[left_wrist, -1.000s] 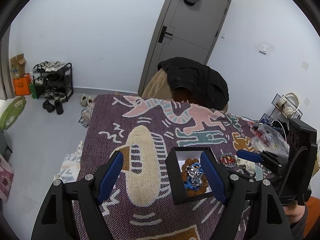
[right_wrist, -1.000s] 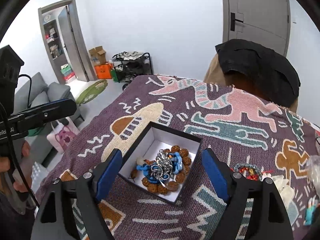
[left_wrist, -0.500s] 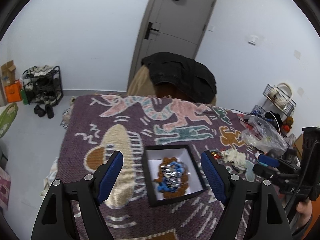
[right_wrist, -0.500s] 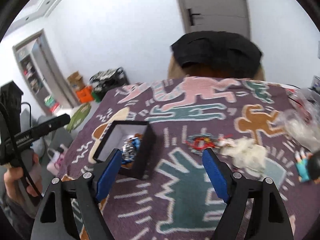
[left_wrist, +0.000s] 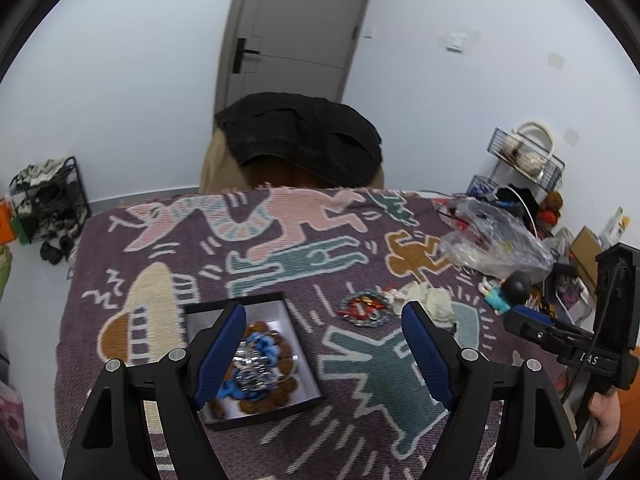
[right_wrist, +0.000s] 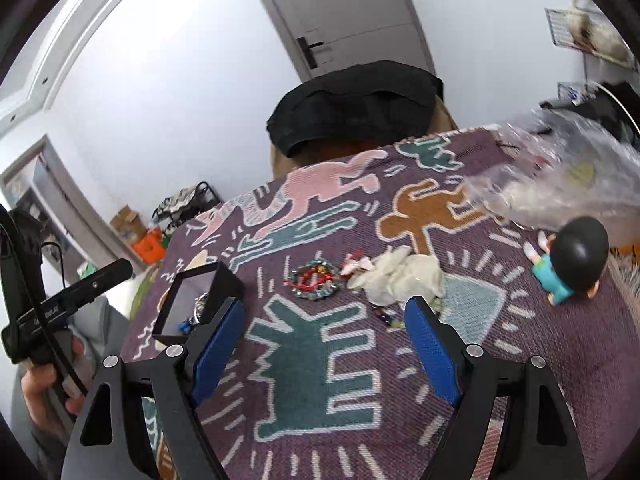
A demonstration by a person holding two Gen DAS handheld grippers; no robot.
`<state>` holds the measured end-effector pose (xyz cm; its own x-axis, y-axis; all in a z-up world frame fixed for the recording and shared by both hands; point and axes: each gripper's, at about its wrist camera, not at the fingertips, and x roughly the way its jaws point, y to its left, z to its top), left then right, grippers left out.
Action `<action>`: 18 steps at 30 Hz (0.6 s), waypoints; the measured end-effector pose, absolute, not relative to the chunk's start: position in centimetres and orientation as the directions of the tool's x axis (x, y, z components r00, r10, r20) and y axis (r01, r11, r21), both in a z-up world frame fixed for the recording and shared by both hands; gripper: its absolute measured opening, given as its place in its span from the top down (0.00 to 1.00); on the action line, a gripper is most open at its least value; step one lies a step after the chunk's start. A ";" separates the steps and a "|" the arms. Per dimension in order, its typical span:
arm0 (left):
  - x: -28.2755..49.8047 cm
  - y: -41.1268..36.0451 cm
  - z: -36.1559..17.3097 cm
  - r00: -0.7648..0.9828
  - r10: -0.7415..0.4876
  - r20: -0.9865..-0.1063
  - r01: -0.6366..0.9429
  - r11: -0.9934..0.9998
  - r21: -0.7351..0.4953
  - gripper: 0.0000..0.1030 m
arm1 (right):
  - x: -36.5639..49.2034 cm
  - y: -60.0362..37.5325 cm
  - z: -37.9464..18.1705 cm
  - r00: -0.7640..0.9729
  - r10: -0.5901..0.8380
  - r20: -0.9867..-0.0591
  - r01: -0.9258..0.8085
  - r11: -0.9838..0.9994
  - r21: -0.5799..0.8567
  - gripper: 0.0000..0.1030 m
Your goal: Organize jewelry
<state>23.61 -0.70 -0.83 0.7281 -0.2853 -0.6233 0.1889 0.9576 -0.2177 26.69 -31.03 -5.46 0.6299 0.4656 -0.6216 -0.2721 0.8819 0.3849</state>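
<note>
Left wrist view: the left gripper (left_wrist: 322, 320) gapes empty – the black jewelry box (left_wrist: 256, 356) sits behind its left finger.

Right wrist view: the right gripper (right_wrist: 320, 320) also gapes empty – a red-and-silver bracelet (right_wrist: 313, 280) lies just ahead.

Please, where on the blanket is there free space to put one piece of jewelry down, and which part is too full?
Free: the teal figure on the blanket, between the black box and the white cloth; also the far half with the pink figure. Crowded: the right side, around the red bracelet, the doll and the plastic bag.
</note>
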 end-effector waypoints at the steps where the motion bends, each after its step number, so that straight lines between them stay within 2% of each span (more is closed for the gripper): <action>1: 23.8 -1.3 -0.9 0.725 -0.286 -0.626 0.197 0.958 -0.210 0.22 | 26.7 -31.4 -5.7 0.632 0.464 -0.621 -0.263 0.882 0.391 0.21; 8: 25.4 -4.4 -1.8 0.690 -0.310 -0.653 0.242 0.950 -0.196 0.22 | 27.1 -33.6 -7.2 0.643 0.456 -0.615 -0.218 0.879 0.424 0.23; 11: 26.3 -5.8 -2.5 0.669 -0.321 -0.670 0.265 0.946 -0.188 0.31 | 27.3 -34.4 -7.9 0.643 0.459 -0.614 -0.205 0.875 0.439 0.32; 14: 27.7 -7.0 -3.2 0.645 -0.317 -0.696 0.273 0.945 -0.178 0.39 | 27.6 -35.1 -8.6 0.641 0.458 -0.616 -0.191 0.873 0.449 0.34; 16: 28.8 -7.6 -3.7 0.622 -0.308 -0.720 0.271 0.947 -0.172 0.50 | 27.8 -35.7 -9.0 0.639 0.458 -0.618 -0.184 0.871 0.455 0.36; 18: 29.7 -7.9 -4.3 0.601 -0.305 -0.739 0.270 0.947 -0.172 0.55 | 28.0 -36.1 -9.4 0.637 0.458 -0.621 -0.177 0.870 0.460 0.38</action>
<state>29.69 -7.93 -4.27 0.6009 -0.3054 -0.7387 0.2703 0.9473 -0.1718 28.05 -36.13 -9.44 0.6367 0.4577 -0.6205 -0.1767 0.8700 0.4604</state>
